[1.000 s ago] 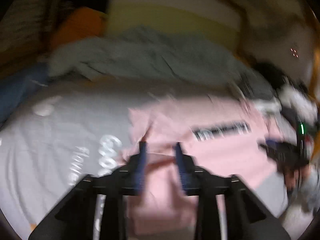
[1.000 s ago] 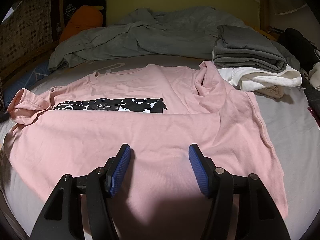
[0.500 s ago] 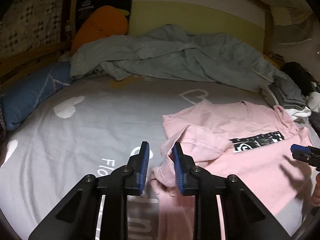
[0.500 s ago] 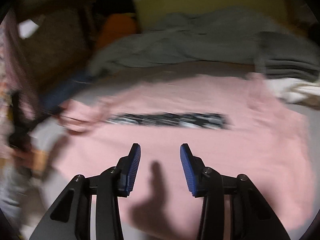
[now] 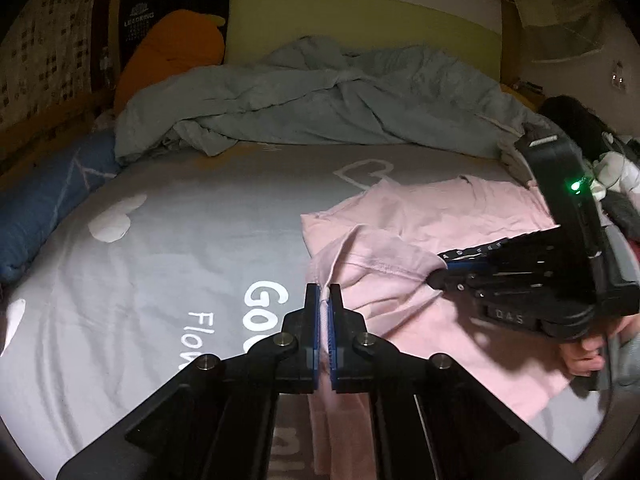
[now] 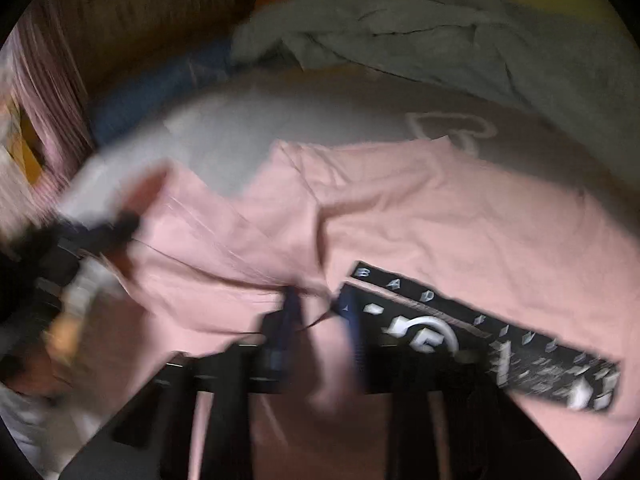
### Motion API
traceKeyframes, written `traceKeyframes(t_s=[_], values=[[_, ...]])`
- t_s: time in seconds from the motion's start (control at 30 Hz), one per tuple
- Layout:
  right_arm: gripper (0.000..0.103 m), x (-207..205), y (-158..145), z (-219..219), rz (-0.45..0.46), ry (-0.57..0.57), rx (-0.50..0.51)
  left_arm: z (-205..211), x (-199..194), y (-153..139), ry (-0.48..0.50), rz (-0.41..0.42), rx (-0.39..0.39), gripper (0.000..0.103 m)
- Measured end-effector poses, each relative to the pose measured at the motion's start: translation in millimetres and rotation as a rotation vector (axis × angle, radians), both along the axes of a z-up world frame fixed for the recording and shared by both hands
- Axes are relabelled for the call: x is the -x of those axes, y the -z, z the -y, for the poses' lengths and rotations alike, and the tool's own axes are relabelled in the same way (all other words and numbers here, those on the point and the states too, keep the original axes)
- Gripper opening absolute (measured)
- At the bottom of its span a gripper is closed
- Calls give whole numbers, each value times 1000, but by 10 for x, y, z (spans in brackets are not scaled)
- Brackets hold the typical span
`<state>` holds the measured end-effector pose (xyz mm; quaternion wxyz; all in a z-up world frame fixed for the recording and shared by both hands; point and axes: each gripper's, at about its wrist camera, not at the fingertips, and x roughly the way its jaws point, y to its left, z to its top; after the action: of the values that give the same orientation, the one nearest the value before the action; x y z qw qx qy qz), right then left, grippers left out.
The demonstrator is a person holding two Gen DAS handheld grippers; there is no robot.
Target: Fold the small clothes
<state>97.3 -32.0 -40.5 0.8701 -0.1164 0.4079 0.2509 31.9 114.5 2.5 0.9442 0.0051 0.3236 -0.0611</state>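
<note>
Since the earlier frames the right gripper [image 5: 438,270] has swung across the pink T-shirt [image 5: 440,216] to its sleeve side, and both sets of jaws have just been closing. The left gripper [image 5: 324,300] is now clenched on the sleeve's outer edge, a thin fold of pink cloth showing between its blue pads [image 5: 319,320]. In the left wrist view the right gripper's tips reach the sleeve hem; its own view [image 6: 316,308] is blurred, with pink cloth between the fingers, which look nearly closed, but whether they truly pinch it I cannot tell.

The shirt lies on the right half of a grey bedsheet [image 5: 180,248] printed with white lettering, white hearts and a heart outline. Its black printed band [image 6: 480,340] faces up, the sleeve folded in over the chest. Behind it a rumpled grey-green duvet [image 5: 320,108] stretches across the bed, in front of a pale yellow headboard [image 5: 360,24]. At the far left lie a blue pillow [image 5: 52,200] and an orange plush toy [image 5: 172,52], under a dark poster. Dark and white clothes [image 5: 616,172] are heaped at the right edge. A person's hand [image 5: 588,356] holds the right gripper's handle.
</note>
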Motion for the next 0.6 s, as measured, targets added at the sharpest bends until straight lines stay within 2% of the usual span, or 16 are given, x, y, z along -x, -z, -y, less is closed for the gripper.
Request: traceKeyframes(t_s=[0.03,0.13,0.2,0.27,0.3,0.37,0.4,0.43,0.5,0.57,0.6], values=[[1,16,-23,18,12,11,-14,-40,40,-19,-10,-5,7,3],[1,165,-195,179,127,66,-70,-126,166,14,5,-103,51,3],[1,345,-295,244,171,55,-96,-102,300,6,82,-131,86,3],[1,566,-345,315,184,40,-83,-12,398,-31,160,-142,52,3],[1,635,-356,329,183,26,-72,43,449,-35,233,-159,38,4],[1,767,-354,427,185,22,-30,80,527,-33,307,-173,51,14],[1,788,-337,470,172,15,-24,60,519,-39,311,-178,67,29],[2,781,-319,519,141,6,-27,34,511,-51,303,-174,79,39],[5,759,-352,613,90,-11,-69,-98,470,-116,282,-161,156,43],[15,732,-438,652,81,-46,-133,-298,423,-189,284,-151,311,47],[25,707,-478,654,93,-47,-156,-417,393,-219,273,-136,395,50]])
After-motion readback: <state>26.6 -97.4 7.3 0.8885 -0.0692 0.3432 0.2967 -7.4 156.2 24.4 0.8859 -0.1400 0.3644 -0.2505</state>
